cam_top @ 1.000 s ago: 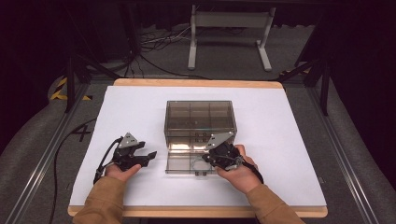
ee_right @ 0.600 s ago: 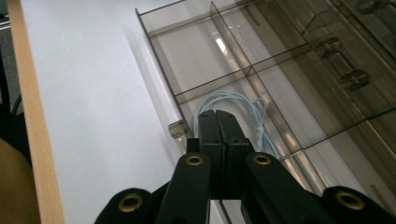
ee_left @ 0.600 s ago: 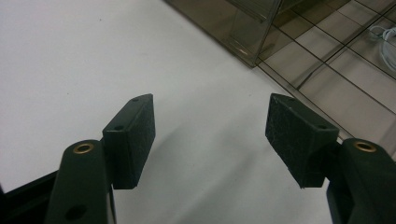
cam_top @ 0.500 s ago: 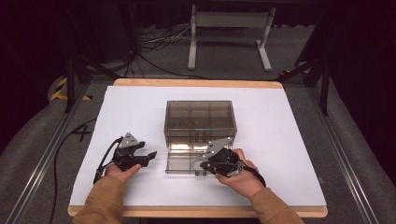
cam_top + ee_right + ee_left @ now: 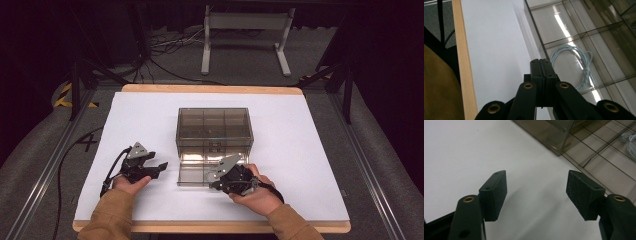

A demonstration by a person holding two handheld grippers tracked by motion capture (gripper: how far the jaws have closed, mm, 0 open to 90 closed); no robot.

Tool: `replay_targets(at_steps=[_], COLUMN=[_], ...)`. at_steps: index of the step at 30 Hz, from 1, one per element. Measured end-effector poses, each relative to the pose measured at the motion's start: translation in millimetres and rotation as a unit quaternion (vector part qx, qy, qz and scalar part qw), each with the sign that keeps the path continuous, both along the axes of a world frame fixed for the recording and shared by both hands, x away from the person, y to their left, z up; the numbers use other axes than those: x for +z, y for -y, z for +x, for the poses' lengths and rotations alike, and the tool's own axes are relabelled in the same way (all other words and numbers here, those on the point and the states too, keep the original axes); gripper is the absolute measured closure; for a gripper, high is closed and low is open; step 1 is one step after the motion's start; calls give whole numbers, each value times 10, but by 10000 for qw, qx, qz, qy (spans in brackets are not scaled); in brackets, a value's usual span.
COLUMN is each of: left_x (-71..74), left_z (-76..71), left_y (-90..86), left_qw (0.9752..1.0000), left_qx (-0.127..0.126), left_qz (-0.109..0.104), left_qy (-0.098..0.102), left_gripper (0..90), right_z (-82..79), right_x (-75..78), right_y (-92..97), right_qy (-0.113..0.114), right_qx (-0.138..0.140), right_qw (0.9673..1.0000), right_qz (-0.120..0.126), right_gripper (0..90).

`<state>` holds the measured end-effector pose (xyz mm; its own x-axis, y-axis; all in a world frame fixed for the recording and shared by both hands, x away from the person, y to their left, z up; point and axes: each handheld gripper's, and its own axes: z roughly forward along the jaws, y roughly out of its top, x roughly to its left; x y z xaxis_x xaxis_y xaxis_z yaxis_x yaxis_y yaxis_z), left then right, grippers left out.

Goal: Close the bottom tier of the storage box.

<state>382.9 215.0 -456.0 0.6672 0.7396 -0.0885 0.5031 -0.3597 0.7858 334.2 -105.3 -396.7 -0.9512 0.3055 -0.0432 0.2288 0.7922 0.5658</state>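
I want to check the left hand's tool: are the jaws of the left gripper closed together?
No, the left gripper has its two black jaws standing wide apart, with bare white table between them.

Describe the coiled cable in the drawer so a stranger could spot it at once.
Start at the smoky transparent box in the middle of the white table. Its bottom drawer is pulled out toward the person. In one compartment lies the pale blue cable, a thin looped bundle.

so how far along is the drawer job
Done: the drawer of the smoky plastic box is pulled out, with a coiled pale blue cable lying in one compartment. In hand: the shut right gripper sits at the drawer's front edge; the left gripper waits open. Probably left: pushing the drawer shut.
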Motion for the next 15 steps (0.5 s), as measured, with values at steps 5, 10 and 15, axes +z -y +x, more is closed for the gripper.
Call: replay_targets(at_steps=[5, 10, 15], left_x=[0, 0, -1], left_z=[0, -1, -1], left_y=[1, 1, 2], left_qw=[10000, 10000, 10000], left_qx=[1, 1, 3], left_qz=[-2, -2, -10], left_qy=[-1, 0, -7], left_gripper=[340, 340, 340], right_z=[-11, -27, -42], right_x=[-41, -91, -141], right_y=[-16, -25, -32], right_qy=[-37, -88, -119], right_qx=[37, 51, 69], right_qw=[10000, 9999, 9998], right_qz=[-39, -73, -107], right_gripper=[900, 900, 900])
